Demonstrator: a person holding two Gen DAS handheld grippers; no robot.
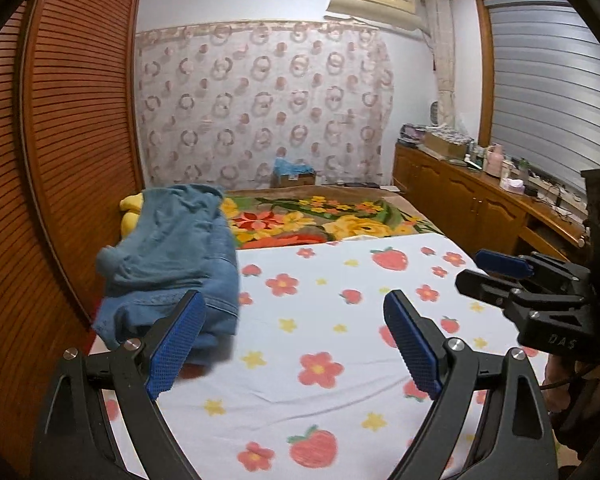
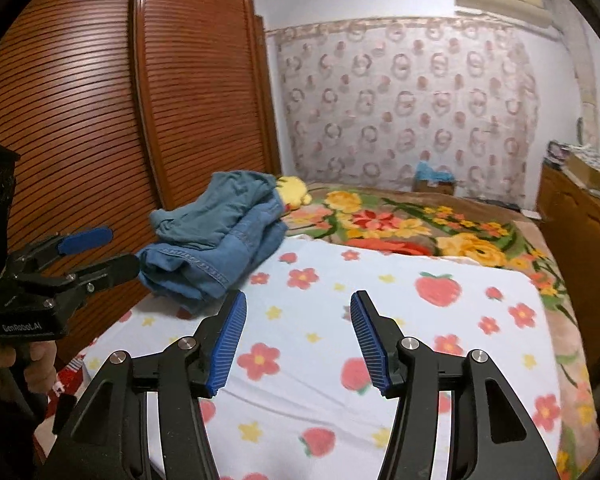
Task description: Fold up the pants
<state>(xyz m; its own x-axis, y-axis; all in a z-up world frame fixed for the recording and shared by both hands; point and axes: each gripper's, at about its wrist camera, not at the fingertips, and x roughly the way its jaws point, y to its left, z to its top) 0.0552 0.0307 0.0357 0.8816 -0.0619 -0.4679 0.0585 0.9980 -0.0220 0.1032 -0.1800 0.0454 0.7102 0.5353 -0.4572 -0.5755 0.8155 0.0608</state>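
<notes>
Blue denim pants (image 1: 176,264) lie in a crumpled heap at the left edge of the bed, on the white strawberry-print sheet (image 1: 320,344); they also show in the right wrist view (image 2: 220,236). My left gripper (image 1: 296,320) is open and empty, just in front of the heap. My right gripper (image 2: 298,320) is open and empty above the sheet, to the right of the heap. The right gripper shows at the right edge of the left wrist view (image 1: 496,268). The left gripper shows at the left of the right wrist view (image 2: 100,252).
A brown louvred wardrobe (image 1: 72,152) stands close along the bed's left side. A flowered blanket (image 1: 320,220) covers the far half of the bed, with a yellow plush (image 2: 294,190) behind the pants. A wooden cabinet (image 1: 472,200) with clutter runs along the right.
</notes>
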